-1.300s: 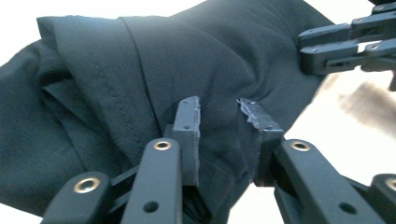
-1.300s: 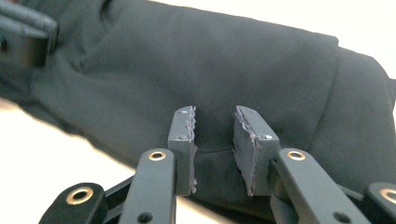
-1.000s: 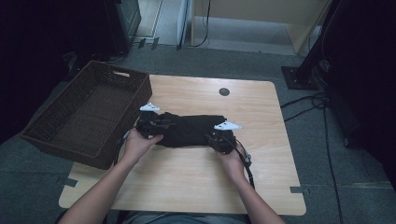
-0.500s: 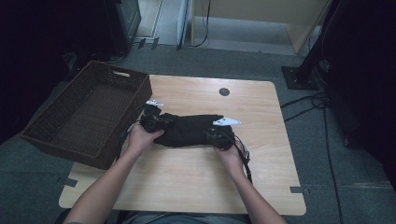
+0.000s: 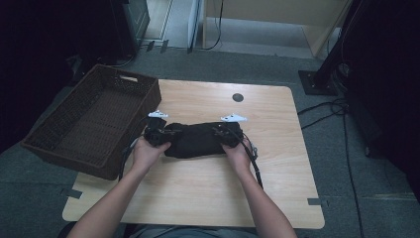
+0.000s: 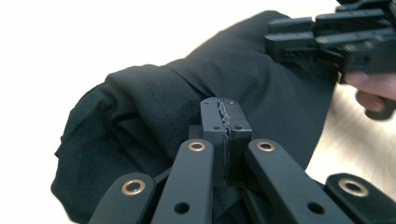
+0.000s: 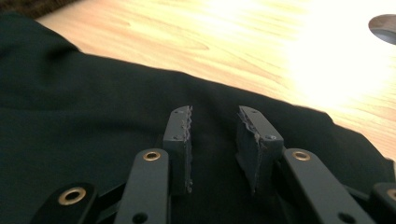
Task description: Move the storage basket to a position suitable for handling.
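Black cloth (image 5: 198, 140), a bunched garment, lies across the middle of the wooden table (image 5: 208, 198), just right of the brown wicker basket (image 5: 94, 124) that sits at the table's left edge.

Progress, judged from how things lie: the garment is gathered into a compact oblong bundle, so the folding looks largely done. It is not in the basket yet, which stands unfilled. If the basket is where it goes, the lift and the transfer are what you have left.

Your left gripper (image 6: 225, 135) sits at the bundle's left end. In the left gripper view its jaws have just been closing and now stand pressed together, pads meeting. A ridge of cloth rises right behind them, but no fabric is seen between the pads, so I cannot tell whether you have caught a fold or closed on nothing. Check that before you lift.

Your right gripper (image 7: 215, 135) is over the bundle's right end. Its jaws have just been opening a little and stand partly apart, with a clear gap; the cloth lies beneath them and nothing is pinched.
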A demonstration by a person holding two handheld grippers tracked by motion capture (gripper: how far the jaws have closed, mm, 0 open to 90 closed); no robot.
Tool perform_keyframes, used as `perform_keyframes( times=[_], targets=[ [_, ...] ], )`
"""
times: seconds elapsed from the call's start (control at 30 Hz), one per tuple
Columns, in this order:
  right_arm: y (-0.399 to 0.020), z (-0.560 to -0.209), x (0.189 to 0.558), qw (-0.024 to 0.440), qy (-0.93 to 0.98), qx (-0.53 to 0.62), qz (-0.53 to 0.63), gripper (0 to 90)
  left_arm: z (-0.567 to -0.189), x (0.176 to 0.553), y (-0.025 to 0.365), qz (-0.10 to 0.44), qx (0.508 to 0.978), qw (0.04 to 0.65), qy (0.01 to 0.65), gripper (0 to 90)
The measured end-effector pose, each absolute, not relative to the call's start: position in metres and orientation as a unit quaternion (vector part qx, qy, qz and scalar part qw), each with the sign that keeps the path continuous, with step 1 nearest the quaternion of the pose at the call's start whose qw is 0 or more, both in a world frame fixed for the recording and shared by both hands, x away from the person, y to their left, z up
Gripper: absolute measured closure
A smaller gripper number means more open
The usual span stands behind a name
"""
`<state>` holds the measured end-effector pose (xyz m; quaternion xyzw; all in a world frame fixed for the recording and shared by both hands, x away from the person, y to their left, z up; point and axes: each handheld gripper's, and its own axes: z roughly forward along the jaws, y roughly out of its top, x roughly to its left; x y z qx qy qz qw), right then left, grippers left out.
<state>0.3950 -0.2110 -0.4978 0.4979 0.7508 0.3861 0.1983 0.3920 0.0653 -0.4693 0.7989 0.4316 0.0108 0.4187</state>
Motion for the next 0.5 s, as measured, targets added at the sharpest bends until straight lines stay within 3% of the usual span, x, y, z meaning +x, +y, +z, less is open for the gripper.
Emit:
perform_keyframes(
  times=[0.5],
  targets=[
    [-0.219, -0.508, 0.387, 0.226, 0.739, 0.500, 0.392, 65.7, -0.485, 0.354, 0.062, 0.004, 0.809, 0.409, 0.423, 90.0]
  ],
)
